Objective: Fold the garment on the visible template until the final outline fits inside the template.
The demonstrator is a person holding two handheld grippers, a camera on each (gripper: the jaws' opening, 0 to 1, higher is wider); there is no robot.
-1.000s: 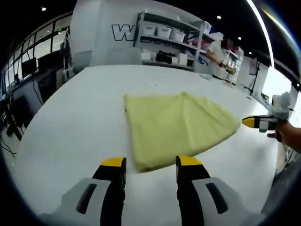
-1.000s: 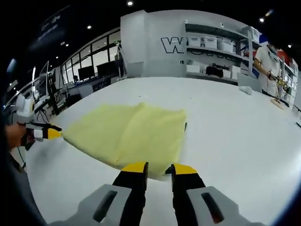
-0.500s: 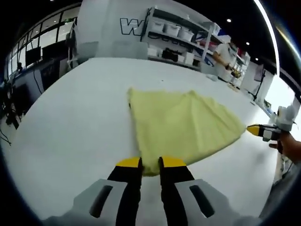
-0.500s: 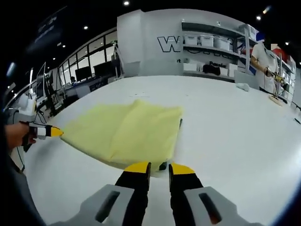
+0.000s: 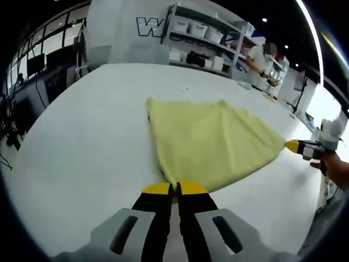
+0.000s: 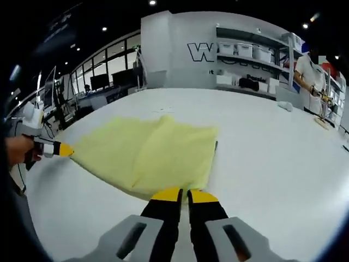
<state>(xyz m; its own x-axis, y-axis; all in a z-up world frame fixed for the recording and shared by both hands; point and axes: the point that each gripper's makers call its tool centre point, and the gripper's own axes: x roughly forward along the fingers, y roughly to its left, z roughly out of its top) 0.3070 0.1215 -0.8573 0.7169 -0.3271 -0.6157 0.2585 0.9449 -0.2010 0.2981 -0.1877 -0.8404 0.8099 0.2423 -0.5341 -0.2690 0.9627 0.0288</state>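
Pinching the yellow garment [image 5: 210, 144] at two neighbouring corners, one per hand. Left tongs [image 5: 174, 188] pressed together on the near corner in the left gripper view, cloth tapering right into the yellow tips. Right tongs [image 6: 184, 194] likewise closed on the edge nearest them in the right gripper view. Also visible across the cloth from each other: right tongs [image 5: 294, 146] off at the far point in the left gripper view, left tongs [image 6: 62, 149] in the right gripper view.

Lying flat on the white tabletop [image 5: 82, 142], already looking doubled over, with a ridge running up the middle. Probably gripped at both ends of one edge so that edge can be lifted evenly and carried over for the next fold without twisting.

Thin dark line [image 6: 216, 146] peeking out beside one edge, maybe the template, too little showing to say. Can't judge fit yet. Shelves and a person way in the background, nothing near the cloth.
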